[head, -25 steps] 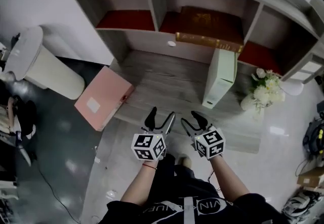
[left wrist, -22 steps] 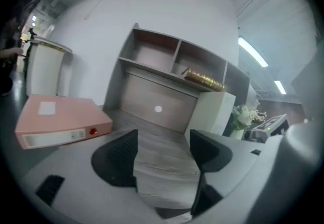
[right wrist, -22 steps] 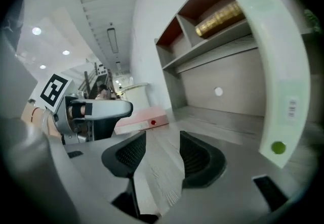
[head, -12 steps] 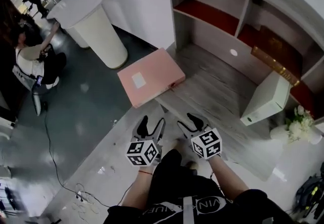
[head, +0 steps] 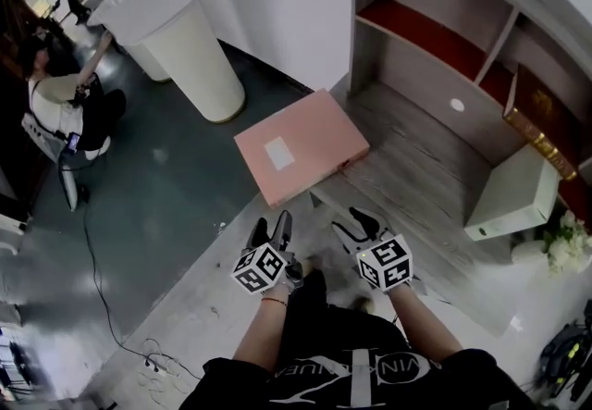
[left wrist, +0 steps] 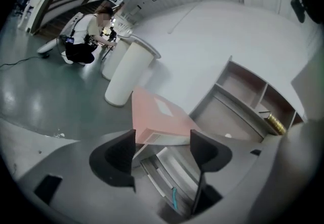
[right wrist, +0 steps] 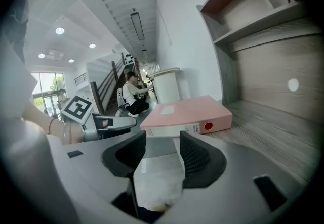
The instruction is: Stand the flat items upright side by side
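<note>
Left gripper (head: pixel 271 228): jaws wide apart, nothing between them, only the near corner of the pink binder (left wrist: pixel 157 117) showing past the tips. Right gripper (head: pixel 354 221): jaws partly apart, also empty, floor in the gap and the same binder's labelled spine beyond it. Both are held low and close together in front of the person, just short of the desk (head: pixel 416 158) edge and aimed at the binder, so this reads as the approach to a pick with no contact yet. The open left jaws probably suit the thick binder. The right ones look too narrow for it and may need to widen, or may only be meant to steady it. The pink binder lies flat at the desk's left front corner, part of it overhanging the edge above the floor, spine toward the person. That overhang gives a free edge to bite on, but it also means a push could tip the binder off. A pale green binder (head: pixel 513 195) sits well apart at the right of the desk, near the shelf unit (head: pixel 435 29); it seems to stand on an edge, not sure. A brown book (head: pixel 546 121) lies in a shelf bay behind it, and flowers (head: pixel 564 246) are at the far right. Task looks barely begun: the pink binder has to come upright beside the green one. Off to the left there is a white pedestal (head: pixel 180 24) and a crouched person (head: pixel 65 103), neither involved.
</note>
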`<state>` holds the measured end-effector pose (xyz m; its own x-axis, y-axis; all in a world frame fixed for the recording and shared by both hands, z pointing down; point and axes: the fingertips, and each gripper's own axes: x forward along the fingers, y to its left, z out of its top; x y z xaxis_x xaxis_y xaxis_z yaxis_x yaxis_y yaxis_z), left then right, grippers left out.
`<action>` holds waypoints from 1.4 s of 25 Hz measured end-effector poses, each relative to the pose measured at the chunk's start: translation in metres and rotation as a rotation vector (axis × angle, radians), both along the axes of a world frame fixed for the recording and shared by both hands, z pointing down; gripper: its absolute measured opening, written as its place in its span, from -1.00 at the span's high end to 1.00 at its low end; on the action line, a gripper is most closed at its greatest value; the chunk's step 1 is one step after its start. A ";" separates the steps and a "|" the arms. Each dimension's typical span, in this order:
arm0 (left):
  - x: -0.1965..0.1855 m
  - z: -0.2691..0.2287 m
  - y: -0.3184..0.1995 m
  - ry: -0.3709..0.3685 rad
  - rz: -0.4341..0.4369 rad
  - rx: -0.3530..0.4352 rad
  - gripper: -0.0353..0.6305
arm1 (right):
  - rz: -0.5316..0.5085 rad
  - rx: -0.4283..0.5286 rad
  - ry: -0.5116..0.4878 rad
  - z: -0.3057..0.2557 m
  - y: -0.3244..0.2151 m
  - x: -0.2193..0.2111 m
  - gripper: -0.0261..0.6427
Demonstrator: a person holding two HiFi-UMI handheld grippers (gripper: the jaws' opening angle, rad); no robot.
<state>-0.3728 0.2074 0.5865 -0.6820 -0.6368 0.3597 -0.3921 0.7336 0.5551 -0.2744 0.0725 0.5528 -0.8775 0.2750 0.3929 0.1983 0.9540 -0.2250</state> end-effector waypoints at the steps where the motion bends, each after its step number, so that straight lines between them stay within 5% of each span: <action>1: -0.011 0.008 0.000 0.016 0.000 0.004 -0.09 | 0.003 0.008 0.007 0.003 0.001 -0.009 0.26; 4: -0.039 0.026 -0.005 0.109 -0.009 0.096 -0.15 | 0.021 0.018 0.017 0.009 -0.002 -0.041 0.25; 11: -0.051 0.063 -0.016 0.392 -0.186 0.462 -0.41 | 0.053 0.004 0.054 0.022 0.004 -0.090 0.25; 15: -0.063 0.063 -0.037 0.441 -0.176 0.620 -0.41 | 0.062 0.021 0.083 0.027 0.003 -0.101 0.25; 20: -0.076 0.067 -0.046 0.474 -0.188 0.724 -0.41 | 0.077 0.045 0.112 0.027 -0.002 -0.104 0.25; 25: -0.088 0.059 -0.036 0.432 -0.195 0.731 -0.08 | 0.089 0.104 0.122 0.028 -0.012 -0.108 0.24; 30: -0.105 0.027 -0.031 0.348 -0.163 0.614 -0.04 | 0.073 0.261 0.099 0.022 -0.021 -0.113 0.21; 35: -0.123 -0.010 -0.026 0.260 -0.101 0.507 -0.02 | 0.084 0.298 0.083 0.016 -0.028 -0.115 0.17</action>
